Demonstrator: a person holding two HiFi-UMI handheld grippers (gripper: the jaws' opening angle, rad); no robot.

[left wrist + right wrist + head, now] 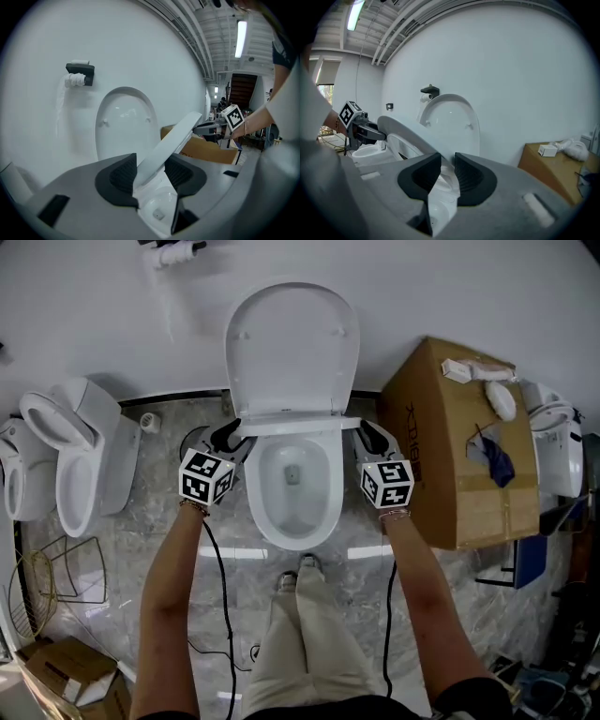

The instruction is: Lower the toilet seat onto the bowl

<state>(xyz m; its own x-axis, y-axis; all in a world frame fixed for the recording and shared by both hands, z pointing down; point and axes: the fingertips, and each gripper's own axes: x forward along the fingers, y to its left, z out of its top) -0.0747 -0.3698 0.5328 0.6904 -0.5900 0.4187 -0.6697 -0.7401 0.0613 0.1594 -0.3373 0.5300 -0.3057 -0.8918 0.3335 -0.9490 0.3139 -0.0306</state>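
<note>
Left gripper [228, 436], right gripper [368, 436]: forearms [173, 587] outstretched, parallel, angled slightly down; jaws narrow, each clamping one side edge of half-raised white oval toilet seat [292, 423] over white ceramic bowl [324, 512].

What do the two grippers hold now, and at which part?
The seat. The left gripper grips its left edge and the right gripper grips its right edge.

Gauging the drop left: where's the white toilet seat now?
Head view, centre: white plastic seat tilted between upright white lid and ceramic bowl, its sides clamped by left gripper and right gripper.
</note>
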